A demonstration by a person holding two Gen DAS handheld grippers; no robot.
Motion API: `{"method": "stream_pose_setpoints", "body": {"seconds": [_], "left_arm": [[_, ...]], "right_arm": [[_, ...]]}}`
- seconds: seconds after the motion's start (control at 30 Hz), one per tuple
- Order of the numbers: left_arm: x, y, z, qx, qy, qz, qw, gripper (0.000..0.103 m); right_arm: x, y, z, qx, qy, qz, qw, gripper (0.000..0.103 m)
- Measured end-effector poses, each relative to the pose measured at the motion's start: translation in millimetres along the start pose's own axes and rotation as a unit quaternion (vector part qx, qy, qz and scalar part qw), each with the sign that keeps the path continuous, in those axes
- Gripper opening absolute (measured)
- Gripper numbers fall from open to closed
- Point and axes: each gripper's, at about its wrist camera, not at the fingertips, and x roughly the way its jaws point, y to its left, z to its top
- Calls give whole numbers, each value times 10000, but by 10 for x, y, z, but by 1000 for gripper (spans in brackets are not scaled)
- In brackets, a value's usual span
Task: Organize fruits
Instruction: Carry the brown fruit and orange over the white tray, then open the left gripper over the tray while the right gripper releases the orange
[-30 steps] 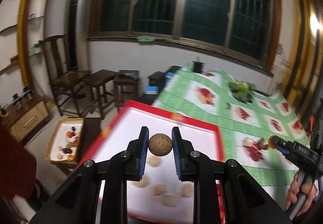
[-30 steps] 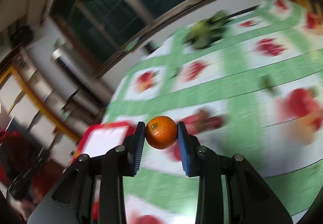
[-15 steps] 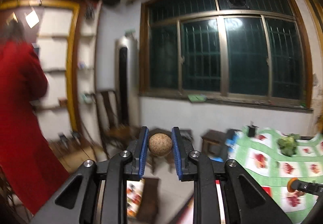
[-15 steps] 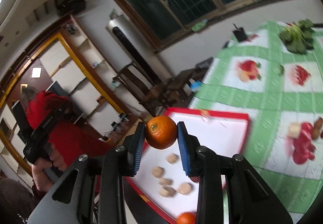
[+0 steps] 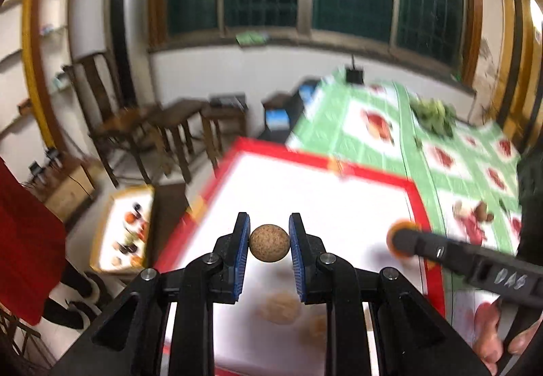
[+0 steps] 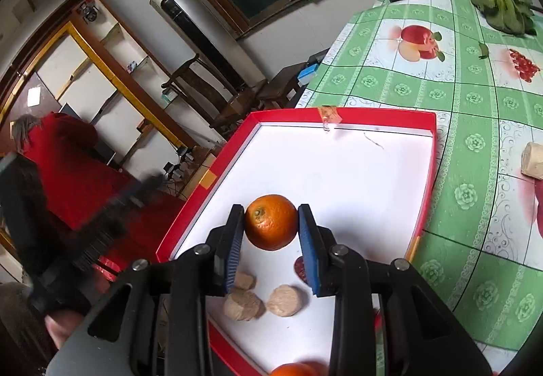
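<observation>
My left gripper (image 5: 269, 243) is shut on a small round brown fruit (image 5: 269, 243) above the red-rimmed white tray (image 5: 325, 165). My right gripper (image 6: 271, 228) is shut on an orange (image 6: 270, 221) over the same tray (image 6: 373, 113). In the left wrist view the right gripper (image 5: 404, 242) shows at the tray's right side with the orange. Several pale brown fruits (image 6: 283, 300) lie on the tray below the right gripper. A second orange (image 6: 293, 369) sits at the tray's near edge.
A green fruit-print tablecloth (image 6: 475, 104) covers the table. Leafy greens (image 6: 505, 9) lie at its far end, a pale chunk (image 6: 532, 160) at the right. A person in red (image 6: 64, 165) stands left. A yellow tray of fruits (image 5: 125, 230) and wooden chairs (image 5: 135, 125) are beside the table.
The left gripper has swung down from facing the window and the room to above the red tray. The right gripper has dropped closer to the tray. Both still hold their fruits.
</observation>
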Motion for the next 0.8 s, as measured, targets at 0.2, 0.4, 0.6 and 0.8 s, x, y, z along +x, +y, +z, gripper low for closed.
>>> {"method": "stream_pose_setpoints", "body": {"seconds": [0.2, 0.4, 0.6, 0.8], "left_arm": [[266, -97, -72, 4, 613, -218, 9979, 22], [302, -110, -94, 39, 768, -108, 9970, 22], [351, -182, -72, 145, 771, -3, 9969, 22], [334, -202, -76, 149, 773, 12, 9969, 22]], "right_arm": [[107, -90, 1, 204, 171, 194, 9995, 34], [124, -221, -17, 387, 303, 248, 9985, 34], [150, -311, -27, 569, 426, 173, 9973, 35], [157, -265, -40, 451, 425, 144, 9980, 36]]}}
